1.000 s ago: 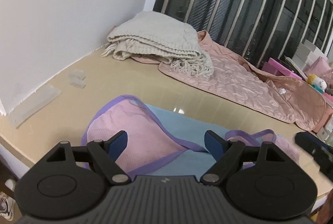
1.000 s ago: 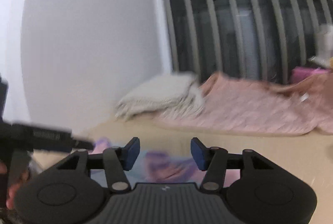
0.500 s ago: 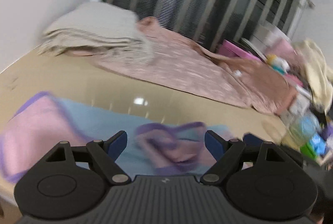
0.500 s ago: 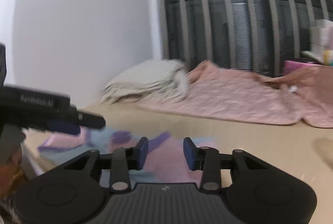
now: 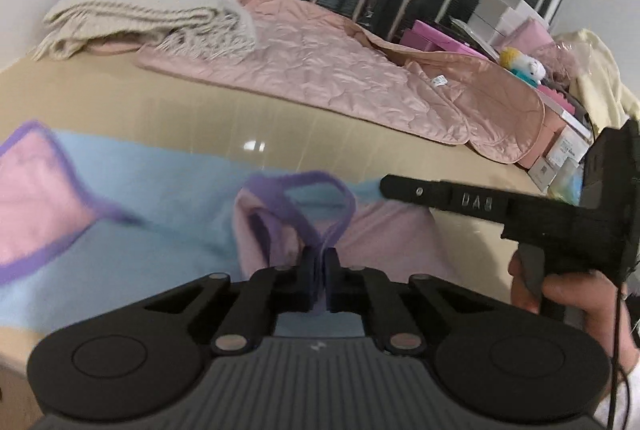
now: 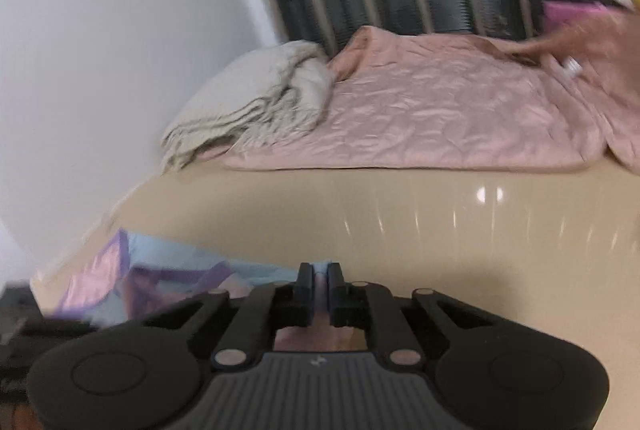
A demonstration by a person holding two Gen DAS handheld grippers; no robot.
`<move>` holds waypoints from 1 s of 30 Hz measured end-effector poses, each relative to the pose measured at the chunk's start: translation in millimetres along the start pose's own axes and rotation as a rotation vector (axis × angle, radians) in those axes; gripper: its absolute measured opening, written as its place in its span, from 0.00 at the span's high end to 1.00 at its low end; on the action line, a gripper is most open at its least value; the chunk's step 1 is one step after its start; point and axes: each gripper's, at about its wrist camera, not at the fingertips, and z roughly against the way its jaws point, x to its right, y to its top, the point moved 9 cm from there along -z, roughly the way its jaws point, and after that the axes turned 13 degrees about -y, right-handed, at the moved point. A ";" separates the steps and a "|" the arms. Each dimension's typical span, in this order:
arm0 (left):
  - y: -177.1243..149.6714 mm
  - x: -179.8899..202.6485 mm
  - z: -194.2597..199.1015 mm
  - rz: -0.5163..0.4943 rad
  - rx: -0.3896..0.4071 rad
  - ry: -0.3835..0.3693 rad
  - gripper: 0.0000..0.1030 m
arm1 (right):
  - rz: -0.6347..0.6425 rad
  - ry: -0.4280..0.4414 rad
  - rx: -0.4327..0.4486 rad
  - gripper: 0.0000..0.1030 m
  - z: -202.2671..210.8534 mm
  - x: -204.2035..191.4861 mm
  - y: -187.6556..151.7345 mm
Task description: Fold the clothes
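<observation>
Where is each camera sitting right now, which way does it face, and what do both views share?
Left wrist: on the left hand-held gripper, facing the garment it pinches; the right hand shows.
Right wrist: on the right hand-held gripper, facing across the table, pinching the garment's edge.
Shared: garment, blanket, quilt, window bars.

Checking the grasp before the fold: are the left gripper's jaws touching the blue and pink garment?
Touching. The left wrist view shows the left gripper pinching the garment's purple edge.

The left tongs [image 5: 319, 270] have just snapped closed and pinch cloth. The right tongs [image 6: 319, 284] have just closed too, pinching cloth. A hand [image 5: 568, 294] holds the right one.
</observation>
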 end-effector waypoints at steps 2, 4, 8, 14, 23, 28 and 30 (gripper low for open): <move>-2.0 1.8 5.1 -0.004 0.002 -0.001 0.90 | -0.036 -0.002 -0.001 0.92 -2.9 4.3 -3.8; 2.4 8.8 9.2 -0.040 0.014 0.001 0.68 | -0.022 -0.039 0.027 0.87 -2.3 4.3 -5.0; 14.9 20.8 15.2 -0.067 0.067 -0.031 0.35 | 0.006 -0.079 0.087 0.84 16.6 6.9 1.3; 14.3 3.4 4.3 -0.044 0.043 0.062 0.36 | 0.158 -0.092 0.038 0.72 1.9 -9.9 -2.4; -12.2 -118.9 120.3 0.269 0.262 0.485 0.31 | 0.387 0.084 0.141 0.71 14.1 -74.4 33.6; -18.7 -130.3 140.1 0.249 0.338 0.596 0.30 | 0.704 0.327 0.065 0.53 -22.8 -172.4 46.9; -19.6 -130.1 145.5 0.224 0.352 0.650 0.30 | 0.778 0.384 -0.009 0.53 -48.8 -215.9 44.7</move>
